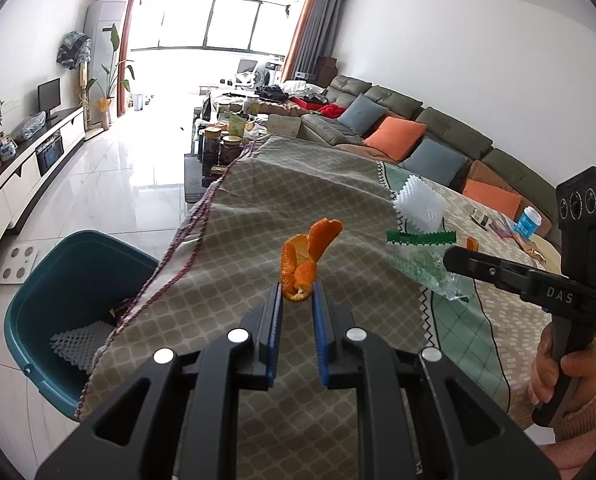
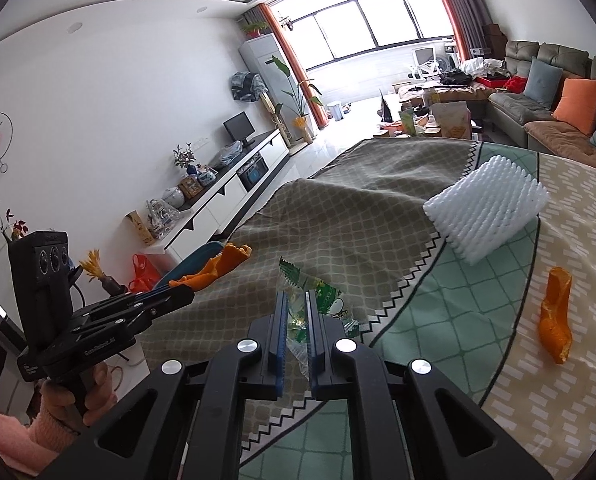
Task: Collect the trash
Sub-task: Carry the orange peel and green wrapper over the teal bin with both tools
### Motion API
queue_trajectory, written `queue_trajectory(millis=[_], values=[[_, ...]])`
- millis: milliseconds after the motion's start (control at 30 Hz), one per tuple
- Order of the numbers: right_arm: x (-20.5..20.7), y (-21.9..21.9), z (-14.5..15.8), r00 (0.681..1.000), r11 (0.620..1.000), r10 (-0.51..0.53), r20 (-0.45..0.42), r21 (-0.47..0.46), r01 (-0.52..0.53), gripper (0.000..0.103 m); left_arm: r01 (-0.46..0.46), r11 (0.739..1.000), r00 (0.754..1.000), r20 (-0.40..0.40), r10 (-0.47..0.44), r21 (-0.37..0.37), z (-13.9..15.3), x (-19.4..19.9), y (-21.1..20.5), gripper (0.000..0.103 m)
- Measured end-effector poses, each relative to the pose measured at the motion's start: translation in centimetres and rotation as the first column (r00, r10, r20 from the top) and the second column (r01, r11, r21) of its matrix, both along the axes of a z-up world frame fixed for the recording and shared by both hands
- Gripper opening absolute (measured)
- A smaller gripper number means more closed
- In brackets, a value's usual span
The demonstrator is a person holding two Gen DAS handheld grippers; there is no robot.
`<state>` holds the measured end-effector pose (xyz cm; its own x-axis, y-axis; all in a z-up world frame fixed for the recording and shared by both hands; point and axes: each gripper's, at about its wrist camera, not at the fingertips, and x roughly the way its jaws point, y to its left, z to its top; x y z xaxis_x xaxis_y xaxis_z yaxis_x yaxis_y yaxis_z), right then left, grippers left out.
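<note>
While both my claws are full, I am in the carry step, taking trash to the bin.

My left claw (image 1: pixel 297 294) is clamped on a peel (image 1: pixel 306 258). It sits in the middle of the left wrist view, up above the cloth (image 1: pixel 258 208). My right claw (image 2: pixel 297 312) is clamped on a wrapper (image 2: pixel 318 300), low in the middle of the right wrist view. It is clear and green and very thin, so the blue pads are almost together.

The bin (image 1: pixel 30 304) is at the lower left of the left wrist view, beside the edge of the cloth. I think the next move is to bring the peel over the bin and let go. Then the wrapper goes in the same way. The wrapper is light, so it may stick to a pad or float off to the side.

I count two claws, one bin and one wrapper. I count two peels: one in my left claw and one more peel (image 2: pixel 556 320) lying on the cloth at the right of the right wrist view. One white foam net (image 2: pixel 486 212) lies on the cloth too, at the upper right. Another grey net (image 1: pixel 84 342) seems to be in the bin.
</note>
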<state>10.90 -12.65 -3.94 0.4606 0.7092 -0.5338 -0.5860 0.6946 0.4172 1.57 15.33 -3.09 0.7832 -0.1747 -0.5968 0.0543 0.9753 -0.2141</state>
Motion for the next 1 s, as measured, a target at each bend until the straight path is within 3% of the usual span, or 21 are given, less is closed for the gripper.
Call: queue_trajectory(millis=[1000], values=[[0.1,4.3,0.2,0.995,0.995,0.101,-0.004,0.013,-0.101,0.009,-0.104,0.995,0.994,0.014,0.104,-0.005,0.5,-1.8,3.9,0.016]])
